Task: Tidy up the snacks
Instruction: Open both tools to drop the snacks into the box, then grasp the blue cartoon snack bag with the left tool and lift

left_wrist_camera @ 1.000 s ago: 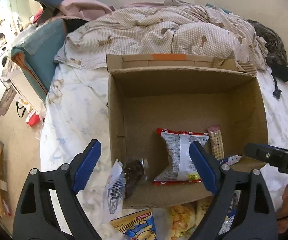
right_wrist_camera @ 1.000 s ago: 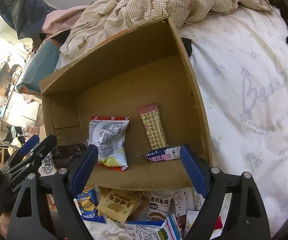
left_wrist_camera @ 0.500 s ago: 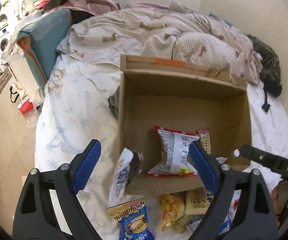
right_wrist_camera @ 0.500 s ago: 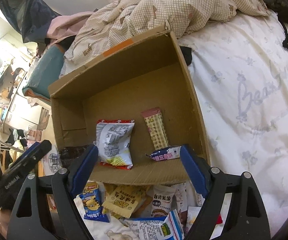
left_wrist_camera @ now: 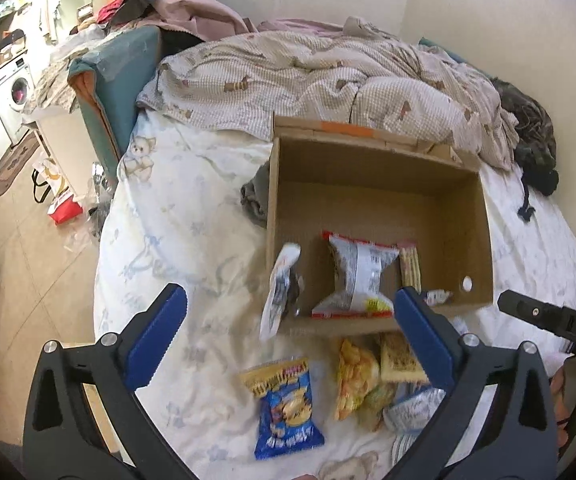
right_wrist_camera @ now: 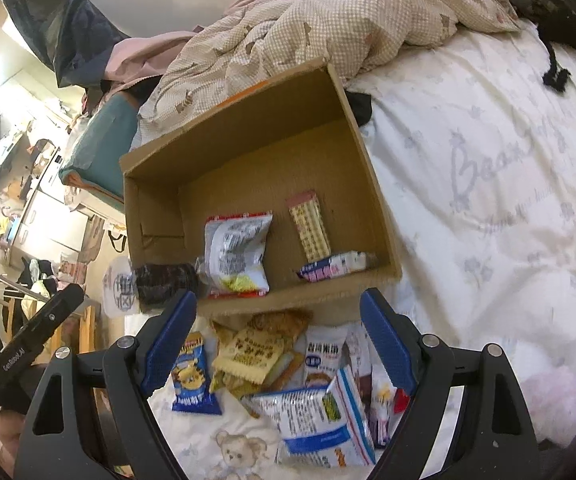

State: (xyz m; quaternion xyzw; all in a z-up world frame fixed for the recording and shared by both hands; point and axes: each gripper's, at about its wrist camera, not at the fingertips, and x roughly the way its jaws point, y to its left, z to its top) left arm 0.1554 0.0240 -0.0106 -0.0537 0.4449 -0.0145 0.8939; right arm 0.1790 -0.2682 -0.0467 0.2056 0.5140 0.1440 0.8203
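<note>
A cardboard box [left_wrist_camera: 376, 184] lies open on the bed. Inside it are a white-and-red bag [left_wrist_camera: 356, 276], a striped bar [left_wrist_camera: 410, 266] and a small pink-and-blue pack [right_wrist_camera: 334, 266]. A dark-and-white packet [left_wrist_camera: 283, 292] straddles the box's near left corner. Loose snacks lie in front of the box, among them a blue bag [left_wrist_camera: 288, 408], a yellow bag [left_wrist_camera: 356, 376], a cracker pack [right_wrist_camera: 255, 350] and a blue-and-white bag [right_wrist_camera: 316, 416]. My left gripper [left_wrist_camera: 288, 304] hangs above the box's near edge, its jaws opening with nothing pressed between them. My right gripper [right_wrist_camera: 279, 304] stands open and empty over the loose pile.
A checked quilt [left_wrist_camera: 328, 76] is bunched behind the box, and a dark cloth [left_wrist_camera: 536, 148] lies at the far right. The bed's left edge drops to a floor with a red bag [left_wrist_camera: 63, 208] and furniture. White sheet [right_wrist_camera: 488, 180] spreads right of the box.
Both grippers have drawn back and up from the box, so the box looks smaller and more loose snacks show in front of it. The left jaws stand wider apart.
</note>
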